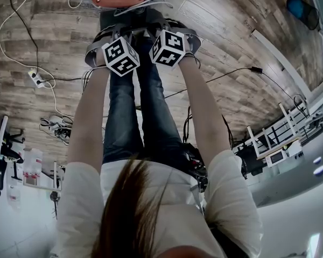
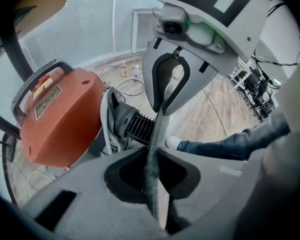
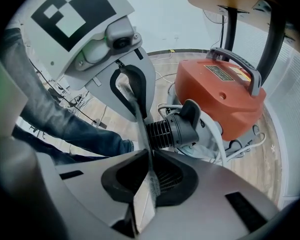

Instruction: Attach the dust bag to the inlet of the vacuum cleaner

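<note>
Both tools pinch the same thing: the left hand-held gripper [image 2: 155, 199] has its jaws narrowed onto one end of the dust bag [image 2: 154, 149], and the right hand-held gripper [image 3: 147, 189] is clamped on the other end. The bag shows only edge-on, as a thin grey strip stretched between the 2. It hangs over the wooden floor [image 1: 231, 47], just in front of the orange vacuum cleaner [image 2: 60, 119], with the black ribbed inlet [image 3: 172, 129] close behind it. Whether the bag touches the inlet cannot be told.

The step in hand looks like the approach — the bag is carried and lined up, not yet seated. The next move probably calls for both grips to hold firm while the bag's opening is turned square to the inlet and pushed over it evenly — a skewed push could buckle the thin edge.
</note>
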`<state>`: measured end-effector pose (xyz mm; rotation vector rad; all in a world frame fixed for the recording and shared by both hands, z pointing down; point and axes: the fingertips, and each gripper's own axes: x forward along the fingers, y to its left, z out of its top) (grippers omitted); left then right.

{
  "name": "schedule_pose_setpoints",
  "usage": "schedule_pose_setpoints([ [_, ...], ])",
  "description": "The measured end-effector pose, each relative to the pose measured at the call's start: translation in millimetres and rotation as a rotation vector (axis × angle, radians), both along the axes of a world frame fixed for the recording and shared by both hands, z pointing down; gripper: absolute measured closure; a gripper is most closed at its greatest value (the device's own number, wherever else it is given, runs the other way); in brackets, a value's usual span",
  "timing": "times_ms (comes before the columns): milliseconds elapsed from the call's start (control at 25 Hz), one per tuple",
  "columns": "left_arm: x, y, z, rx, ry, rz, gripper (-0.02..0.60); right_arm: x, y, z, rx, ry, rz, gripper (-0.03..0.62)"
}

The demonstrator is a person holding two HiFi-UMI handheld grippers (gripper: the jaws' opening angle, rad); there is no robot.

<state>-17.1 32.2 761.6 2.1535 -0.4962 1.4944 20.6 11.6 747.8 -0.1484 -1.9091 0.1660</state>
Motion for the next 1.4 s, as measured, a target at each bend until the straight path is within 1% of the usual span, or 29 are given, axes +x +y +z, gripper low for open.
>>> schedule_pose_setpoints([
  [120, 2, 0, 0, -0.003, 0.012, -0.036, 0.538, 0, -3, 0, 0.004, 0.008, -0.032, 0.554],
  [240, 1, 0, 0, -0.004, 0.021, -0.074, 0.538, -2, -6, 0, 0.018, 0.013, -0.087, 0.554],
  [320, 1, 0, 0, -0.012, 0.026, -0.092, 0.538, -2, -6, -1, 0.019, 0.007, -0.09, 0.554],
  [400, -1, -1, -1, -0.014, 0.025, -0.075, 0.538, -2, -4, -2, 0.015, -0.006, -0.05, 0.556],
  [480, -3, -5, -3, -0.009, 0.023, -0.046, 0.537, -2, -3, -3, 0.013, -0.019, 0.013, 0.557],
  [600, -4, -15, -7, 0.012, 0.02, -0.038, 0.532, -1, -2, -2, -0.005, -0.036, 0.144, 0.559],
  [680, -4, -23, -9, 0.038, 0.005, -0.017, 0.528, 1, -3, -1, -0.015, -0.048, 0.221, 0.56],
  [760, -2, -29, -8, 0.05, -0.006, 0.005, 0.525, 3, -6, 0, -0.007, -0.04, 0.239, 0.56],
  [840, 1, -30, -6, 0.05, -0.006, 0.001, 0.525, 6, -9, 1, 0.013, -0.022, 0.196, 0.56],
  [880, 2, -29, -5, 0.048, -0.004, -0.015, 0.523, 7, -9, 0, 0.023, -0.018, 0.167, 0.56],
  [1040, 0, -27, -5, 0.042, 0.004, -0.128, 0.523, 5, -13, -2, 0.064, -0.012, 0.053, 0.562],
  [1320, -2, -21, -6, 0.035, 0.034, -0.263, 0.523, 0, -20, 0, 0.073, -0.007, -0.128, 0.559],
  [1400, -2, -20, -7, 0.034, 0.043, -0.293, 0.525, -1, -22, 0, 0.069, -0.009, -0.154, 0.559],
])
